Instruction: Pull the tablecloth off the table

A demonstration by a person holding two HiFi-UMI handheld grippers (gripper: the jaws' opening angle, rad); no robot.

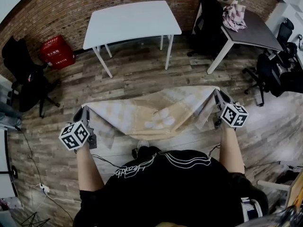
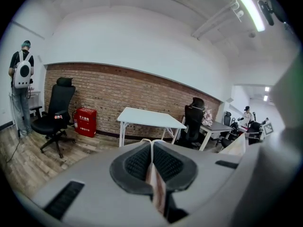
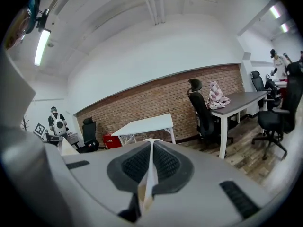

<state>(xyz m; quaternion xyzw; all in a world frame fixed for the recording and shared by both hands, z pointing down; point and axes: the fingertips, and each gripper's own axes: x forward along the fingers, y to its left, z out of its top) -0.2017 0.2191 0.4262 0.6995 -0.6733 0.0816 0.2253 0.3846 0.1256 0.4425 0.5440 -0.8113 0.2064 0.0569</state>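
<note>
The beige and white checked tablecloth (image 1: 151, 111) hangs stretched between my two grippers, in front of the person's body and away from the white table (image 1: 130, 20). That table's top is bare. My left gripper (image 1: 84, 113) is shut on the cloth's left corner, and a thin fold of the tablecloth (image 2: 154, 174) shows pinched between its pads. My right gripper (image 1: 217, 95) is shut on the right corner, with the tablecloth edge (image 3: 149, 171) squeezed between the black pads. The white table (image 2: 149, 118) stands ahead in the left gripper view, and the white table (image 3: 144, 125) also shows in the right gripper view.
A grey desk (image 1: 258, 30) with a bundle of cloth and a black chair stands at the back right. A red box (image 1: 57, 51) sits by the brick wall, with a black office chair (image 1: 21, 77) to its left. More chairs stand at far right. A person with a backpack (image 2: 21, 86) stands far left.
</note>
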